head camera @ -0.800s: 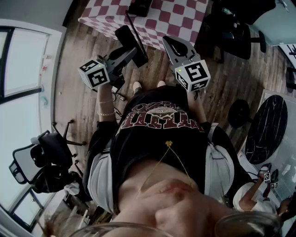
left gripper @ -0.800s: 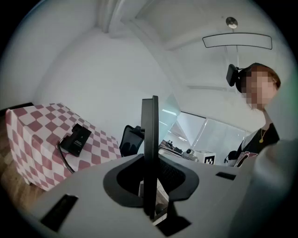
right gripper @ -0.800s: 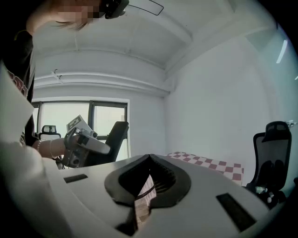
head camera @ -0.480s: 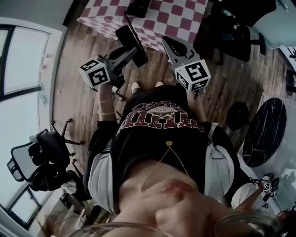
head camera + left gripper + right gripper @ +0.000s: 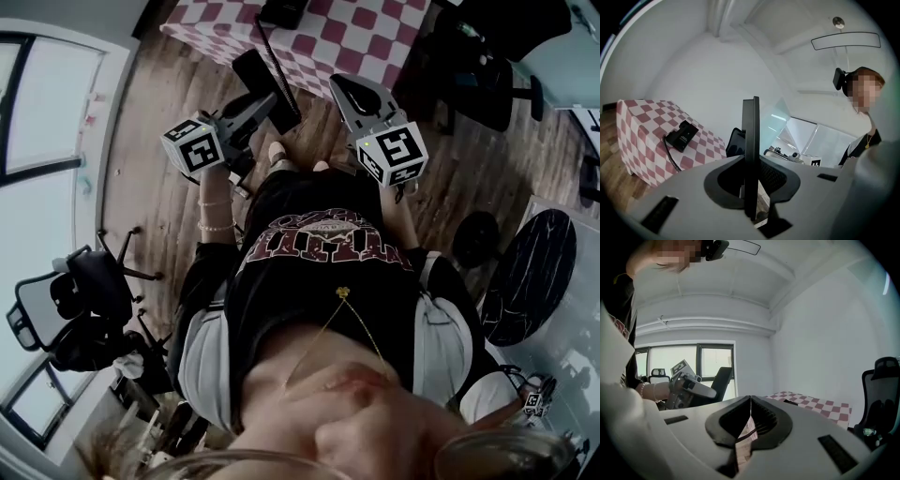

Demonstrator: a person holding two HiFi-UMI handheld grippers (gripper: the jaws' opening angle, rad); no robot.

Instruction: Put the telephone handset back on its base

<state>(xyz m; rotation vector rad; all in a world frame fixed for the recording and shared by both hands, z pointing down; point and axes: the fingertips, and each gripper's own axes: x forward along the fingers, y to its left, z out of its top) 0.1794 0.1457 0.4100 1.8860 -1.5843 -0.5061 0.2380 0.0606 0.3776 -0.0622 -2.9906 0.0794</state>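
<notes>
The black telephone handset (image 5: 253, 73) is clamped in my left gripper (image 5: 265, 105), which is shut on it and held above the wooden floor just short of the table. In the left gripper view the handset (image 5: 751, 140) stands edge-on between the jaws. The black telephone base (image 5: 281, 11) sits on the red-and-white checkered table (image 5: 356, 37), and a coiled cord (image 5: 267, 47) runs from it to the handset. From the left gripper the base (image 5: 682, 135) lies ahead to the left. My right gripper (image 5: 352, 89) is shut with nothing in it, beside the left one.
A black office chair (image 5: 75, 300) stands at the left by the windows. Another chair (image 5: 478, 56) is right of the table. A dark round table (image 5: 530, 262) and a stool base (image 5: 473, 239) are at the right. The person's body fills the lower middle.
Hardly anything has changed. The head view has drifted a little, and both grippers keep their places with the handset still held in the left one.
</notes>
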